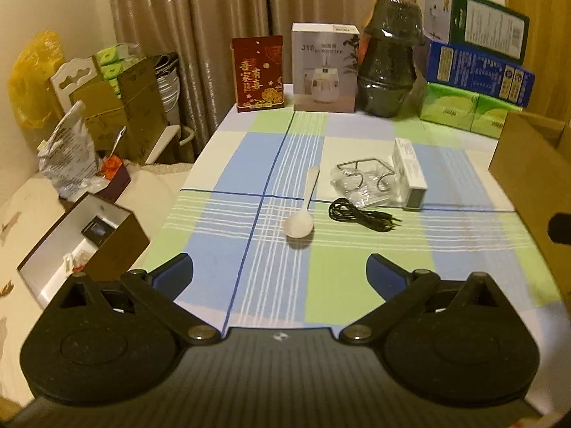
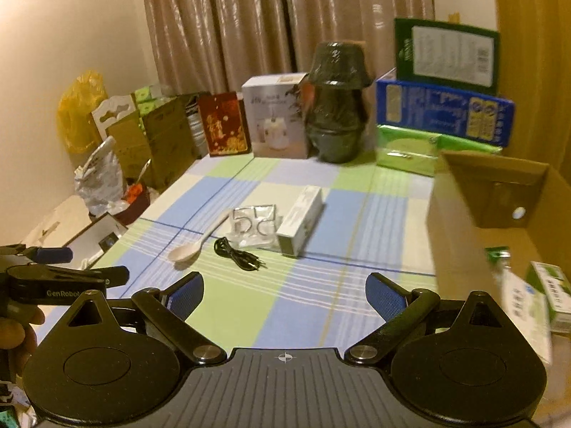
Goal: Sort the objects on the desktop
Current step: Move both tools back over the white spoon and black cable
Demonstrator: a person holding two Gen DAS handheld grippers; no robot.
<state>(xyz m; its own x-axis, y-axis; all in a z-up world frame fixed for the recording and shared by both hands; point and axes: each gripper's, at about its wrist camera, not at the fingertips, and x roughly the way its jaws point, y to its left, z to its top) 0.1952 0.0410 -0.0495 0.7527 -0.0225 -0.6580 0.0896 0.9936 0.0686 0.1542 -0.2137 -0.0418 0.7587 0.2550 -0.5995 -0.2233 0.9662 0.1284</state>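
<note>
Left gripper (image 1: 280, 267) and right gripper (image 2: 284, 294) both hovered above the checked tablecloth (image 1: 342, 274), jaws spread wide, nothing held. Mid-table sat a white spoon (image 1: 303, 210), a coiled black cable (image 1: 360, 215) just right of its bowl, a clear bag with metal rings (image 1: 360, 178) behind the cable, and a small white box (image 1: 410, 174) touching the bag's right side. An open cardboard box (image 2: 474, 221) stood at the right edge, packets (image 2: 535, 299) visible inside.

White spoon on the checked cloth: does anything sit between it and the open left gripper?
Nothing visible does. The white spoon lies straight ahead of the left gripper, only bare tablecloth between. The black cable lies beside it, apart, to the right.
</note>
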